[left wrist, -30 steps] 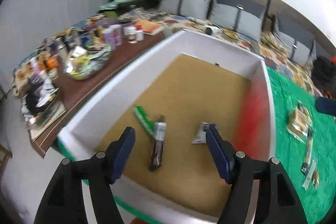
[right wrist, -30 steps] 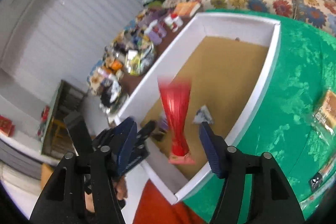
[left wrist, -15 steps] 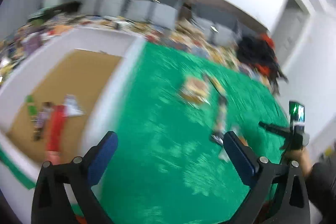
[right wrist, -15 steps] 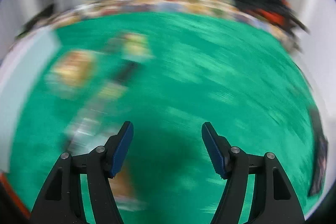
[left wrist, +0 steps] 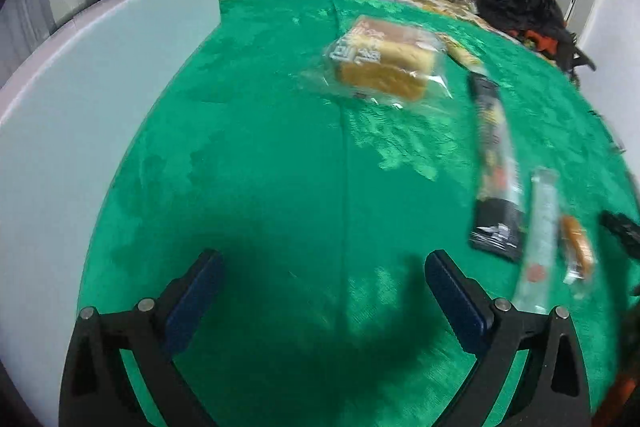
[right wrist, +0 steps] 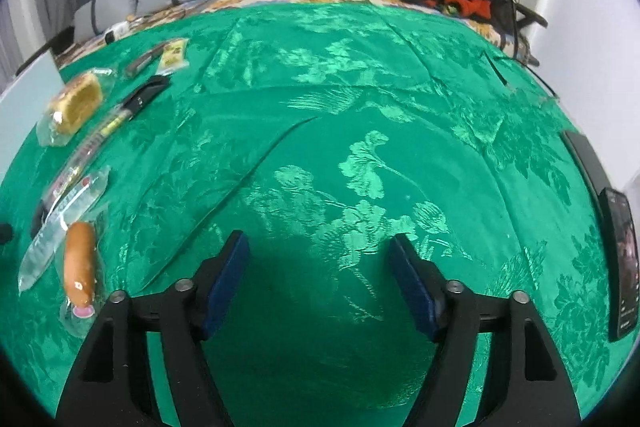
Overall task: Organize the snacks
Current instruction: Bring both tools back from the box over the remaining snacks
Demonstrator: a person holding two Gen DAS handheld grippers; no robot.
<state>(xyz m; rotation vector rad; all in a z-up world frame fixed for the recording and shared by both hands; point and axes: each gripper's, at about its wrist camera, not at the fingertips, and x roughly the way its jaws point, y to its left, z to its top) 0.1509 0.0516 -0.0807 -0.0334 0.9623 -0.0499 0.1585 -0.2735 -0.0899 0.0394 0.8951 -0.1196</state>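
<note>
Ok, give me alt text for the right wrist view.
The open, empty right hand-held gripper hovers over a green patterned cloth. Far left lie wrapped snacks: a sausage, a cake slice and long stick packets. A phone sits at right.

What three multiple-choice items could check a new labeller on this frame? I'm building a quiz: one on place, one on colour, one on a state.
1. In the left wrist view, where is the white box wall relative to the bread packet?
A. left
B. right
C. underneath

2. What colour is the cloth?
A. red
B. green
C. grey

3. How is the right gripper?
A. shut on the sausage
B. shut, empty
C. open, empty

Answers:
1 A, the wall fills the left edge.
2 B, green floral fabric covers the surface.
3 C, its jaws stand apart over bare cloth, while the sausage lies off to the left.
</note>
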